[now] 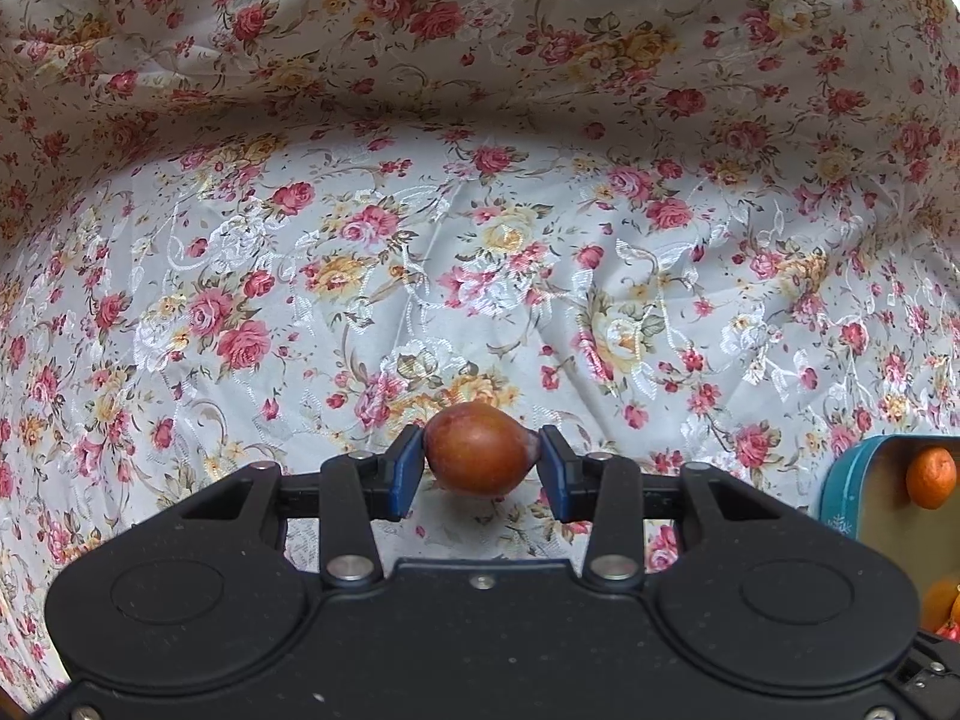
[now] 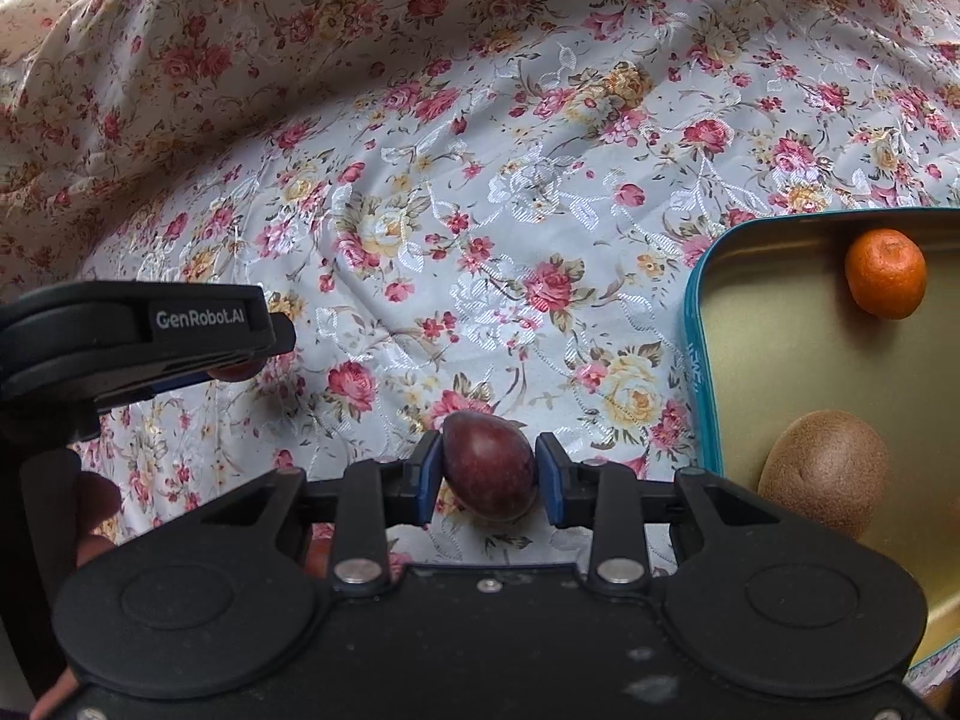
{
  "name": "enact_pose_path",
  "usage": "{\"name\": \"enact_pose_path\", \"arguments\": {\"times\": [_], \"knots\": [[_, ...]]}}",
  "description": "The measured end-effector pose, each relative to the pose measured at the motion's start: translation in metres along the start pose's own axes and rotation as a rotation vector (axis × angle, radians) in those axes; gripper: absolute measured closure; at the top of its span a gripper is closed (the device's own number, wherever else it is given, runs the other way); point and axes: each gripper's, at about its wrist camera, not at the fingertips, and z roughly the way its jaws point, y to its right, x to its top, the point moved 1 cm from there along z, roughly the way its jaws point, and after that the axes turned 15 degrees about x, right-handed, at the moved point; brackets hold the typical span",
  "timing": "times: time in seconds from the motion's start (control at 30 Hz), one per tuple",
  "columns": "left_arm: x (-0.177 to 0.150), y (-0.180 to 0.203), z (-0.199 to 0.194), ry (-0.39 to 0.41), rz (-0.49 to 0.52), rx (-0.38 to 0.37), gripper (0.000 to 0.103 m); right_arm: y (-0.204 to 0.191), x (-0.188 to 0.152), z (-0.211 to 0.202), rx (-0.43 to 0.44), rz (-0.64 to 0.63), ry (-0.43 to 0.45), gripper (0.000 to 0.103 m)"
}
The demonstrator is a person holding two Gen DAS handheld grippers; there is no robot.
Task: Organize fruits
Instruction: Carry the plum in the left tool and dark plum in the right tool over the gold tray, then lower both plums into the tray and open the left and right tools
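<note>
- A shiny floral cloth [image 1: 480,276], white with pink and yellow roses, covers the counter and rises in creased folds at the back.
- The left tongs [image 1: 480,462] grip a reddish-brown plum [image 1: 478,449] above the cloth, both blue pads pressed on it.
- The right tongs [image 2: 487,474] hold a dark purple plum [image 2: 489,465] between their pads; whether it touches the cloth cannot be told.
- A teal-rimmed gold tin [image 2: 699,324] lies to the right, holding a tangerine [image 2: 885,273] and a kiwi [image 2: 825,474], well apart.
</note>
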Motion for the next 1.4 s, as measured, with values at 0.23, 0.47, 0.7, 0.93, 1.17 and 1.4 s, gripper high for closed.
{"name": "enact_pose_path", "arguments": {"times": [0.23, 0.47, 0.7, 0.93, 1.17, 1.4], "knots": [[-0.008, 0.019, -0.015, 0.048, 0.026, -0.037, 0.054, 0.025, 0.001, -0.043, 0.046, 0.077, 0.153, 0.068], [-0.021, 0.064, -0.041, 0.111, 0.096, -0.095, 0.054, 0.067, -0.001, -0.089, -0.043, 0.153, 0.331, 0.068], [-0.041, 0.121, -0.065, 0.15, 0.198, -0.169, 0.054, 0.126, -0.009, -0.117, -0.229, 0.264, 0.398, 0.068], [-0.064, 0.168, -0.081, 0.16, 0.279, -0.208, 0.054, 0.188, -0.031, -0.15, -0.28, 0.38, 0.432, 0.068], [-0.089, 0.211, -0.093, 0.156, 0.355, -0.246, 0.054, 0.231, -0.054, -0.18, -0.315, 0.461, 0.472, 0.068], [-0.108, 0.238, -0.1, 0.156, 0.405, -0.256, 0.054, 0.258, -0.068, -0.199, -0.317, 0.503, 0.493, 0.068]]}}
